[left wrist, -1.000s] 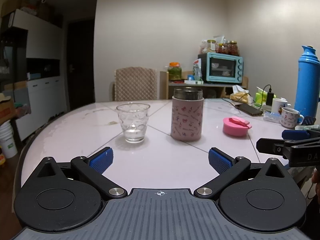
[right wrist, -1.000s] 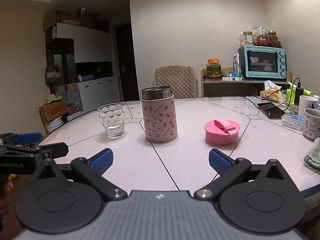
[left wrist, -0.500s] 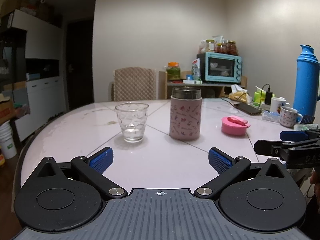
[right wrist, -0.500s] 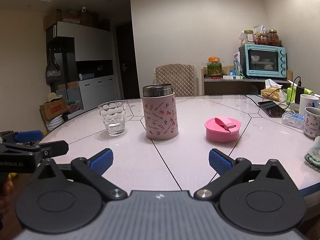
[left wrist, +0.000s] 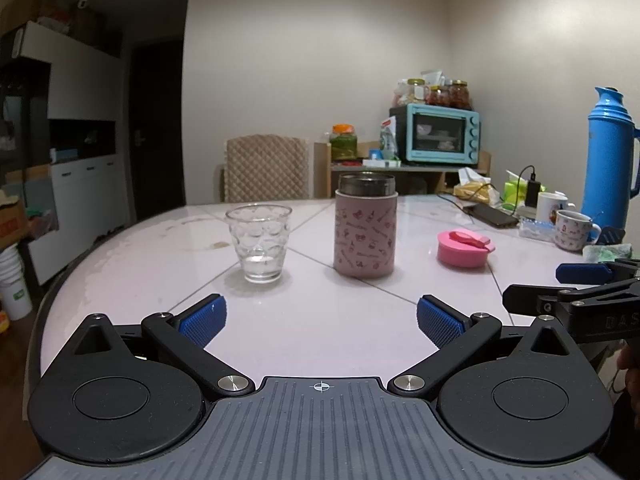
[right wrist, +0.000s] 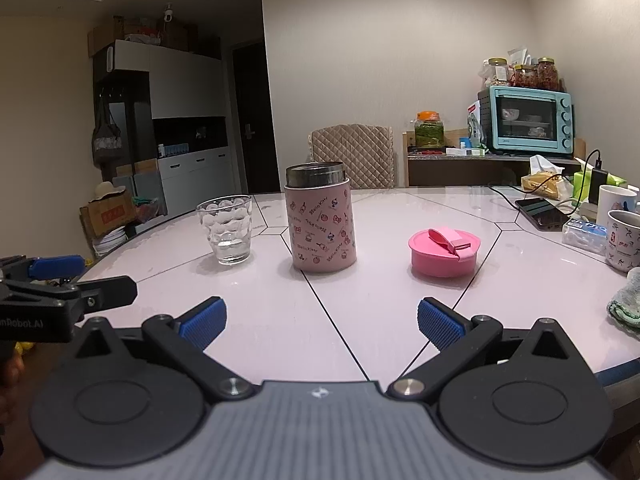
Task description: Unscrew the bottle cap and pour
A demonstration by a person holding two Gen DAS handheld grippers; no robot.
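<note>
Nearest to us, the left gripper [left wrist: 320,318] and the right gripper [right wrist: 320,318] both hang over the near edge of the table [right wrist: 380,320], each with its blue pads spread wide and nothing between them. Further in, toward the middle of the table, we find the pink bottle [right wrist: 321,220] standing upright with its steel neck bare; the pink cap [right wrist: 443,251] lies flat just to its right, apart from it, so we judge the unscrewing done. The glass [right wrist: 226,229] stands just left of the bottle, not touching, with only a little liquid at its bottom; whether pouring is finished we cannot tell. Toward the far right edge sit mugs [right wrist: 623,240], a phone [right wrist: 540,212] on a cable and a cloth [right wrist: 626,300]. Risks noted: the bottle is wide and smooth, so a shallow or off-centre grip could let it slip or tip, open as it is; a careless sweep could knock the light glass over; spilled liquid could run toward the phone.
</note>
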